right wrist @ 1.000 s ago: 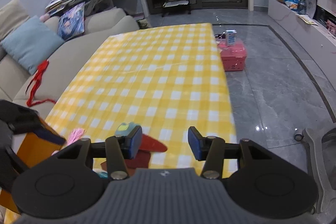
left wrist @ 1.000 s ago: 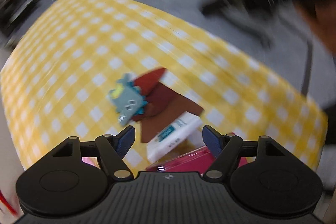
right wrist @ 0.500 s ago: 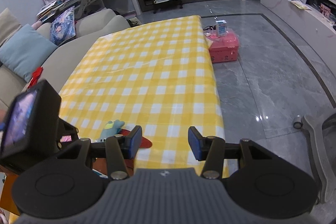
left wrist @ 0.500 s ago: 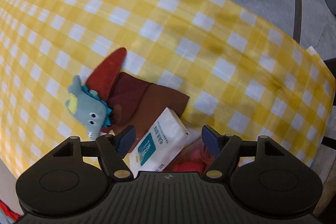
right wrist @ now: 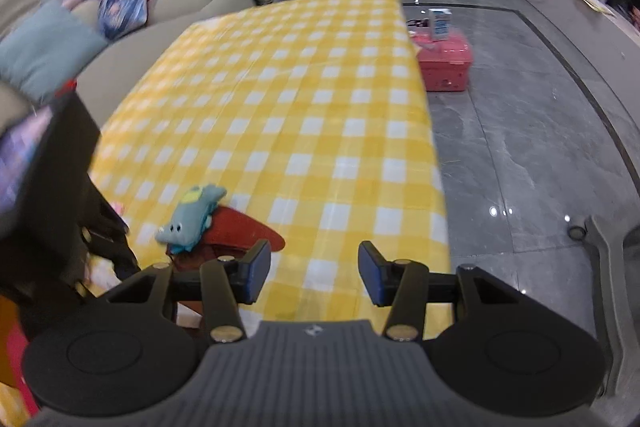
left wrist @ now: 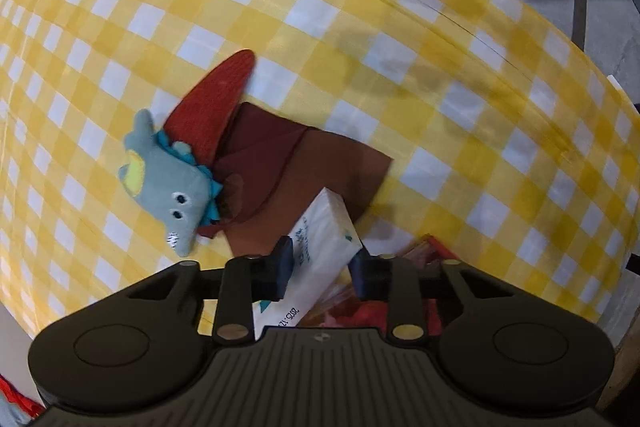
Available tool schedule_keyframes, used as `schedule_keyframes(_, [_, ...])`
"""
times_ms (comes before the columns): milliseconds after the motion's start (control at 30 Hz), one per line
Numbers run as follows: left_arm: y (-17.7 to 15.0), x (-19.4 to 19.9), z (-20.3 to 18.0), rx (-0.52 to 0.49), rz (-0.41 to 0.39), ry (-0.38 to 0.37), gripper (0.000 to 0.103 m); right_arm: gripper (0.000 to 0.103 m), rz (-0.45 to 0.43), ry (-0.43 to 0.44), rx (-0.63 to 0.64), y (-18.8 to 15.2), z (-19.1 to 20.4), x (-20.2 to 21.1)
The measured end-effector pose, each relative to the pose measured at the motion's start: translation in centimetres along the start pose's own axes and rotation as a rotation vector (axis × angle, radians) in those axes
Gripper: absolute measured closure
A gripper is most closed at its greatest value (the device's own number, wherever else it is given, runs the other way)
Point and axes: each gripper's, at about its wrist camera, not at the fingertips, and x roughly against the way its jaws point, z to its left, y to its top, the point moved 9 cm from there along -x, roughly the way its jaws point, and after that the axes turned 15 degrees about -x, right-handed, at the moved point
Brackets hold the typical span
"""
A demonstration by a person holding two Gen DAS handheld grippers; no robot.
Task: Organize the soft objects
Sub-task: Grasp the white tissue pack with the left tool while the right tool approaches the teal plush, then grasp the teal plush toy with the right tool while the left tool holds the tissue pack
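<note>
Item: white tissue pack (left wrist: 320, 247), lying at the checked bench's (left wrist: 360, 39) near edge, partly over a brown cloth (left wrist: 320, 163). Left gripper (left wrist: 322, 267) jaws had just been closing and gripped its sides; a straight, gentle lift seemed best. Right gripper (right wrist: 314, 273) jaws stood open, empty. Pack's teal print was unreadable.

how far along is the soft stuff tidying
Nothing looks sorted yet. The left gripper has just been closing around the tissue pack. The plush toy, red cloth and brown cloth lie loose on the table; the right gripper is empty.
</note>
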Motion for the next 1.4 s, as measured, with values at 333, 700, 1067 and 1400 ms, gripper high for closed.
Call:
schedule_keyframes(333, [-2.6,2.1,3.2,0.111,-0.086,-0.019,0.086,0.055,0.06,0.027,0.075,-1.9,2.5,-4.8])
schedule_keyframes(700, [-7.8,3.2,5.7,0.295,-0.18,-0.04,0.089,0.054,0.071,0.08,0.408,-2.2,6.4,-8.7])
schedule_keyframes(1067, [-10.3,3.2,6.9,0.385,-0.227,-0.052,0.089,0.021,0.145,0.209,0.562,-2.2,11.6,-12.0])
schedule_keyframes(1400, [-10.6,3.1,6.9,0.416,-0.235,-0.037,0.086,0.017,0.159,0.157,0.636,-3.1,13.8,-14.9])
